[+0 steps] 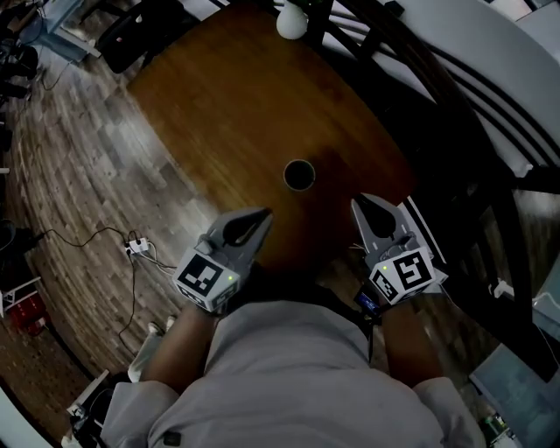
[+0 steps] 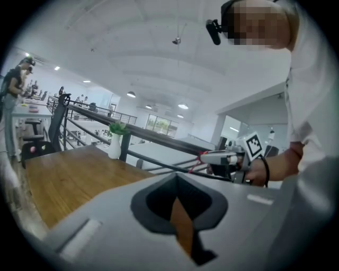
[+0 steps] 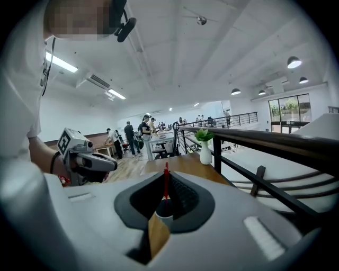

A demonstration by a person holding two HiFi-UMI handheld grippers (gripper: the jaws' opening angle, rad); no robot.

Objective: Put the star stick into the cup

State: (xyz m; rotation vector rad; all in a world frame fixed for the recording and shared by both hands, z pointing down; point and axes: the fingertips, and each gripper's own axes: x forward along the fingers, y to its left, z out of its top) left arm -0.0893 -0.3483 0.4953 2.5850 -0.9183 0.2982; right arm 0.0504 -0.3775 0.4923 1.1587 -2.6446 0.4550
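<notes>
A dark round cup (image 1: 298, 175) stands on the brown wooden table (image 1: 236, 105), just ahead of both grippers. In the right gripper view a thin red star stick (image 3: 166, 182) rises between the jaws of my right gripper (image 3: 166, 179), which is shut on it, and the cup (image 3: 163, 209) shows low through the gap behind it. The stick's red end (image 2: 203, 157) also shows at the right gripper's tip in the left gripper view. My right gripper (image 1: 360, 205) hovers right of the cup. My left gripper (image 1: 261, 216) is shut on nothing, near the table's front edge, left of the cup.
A white vase (image 1: 291, 22) with a green plant stands at the table's far edge. A black railing (image 1: 420, 79) runs along the right side. A cable and power strip (image 1: 136, 248) lie on the wooden floor at left. People stand at desks far back.
</notes>
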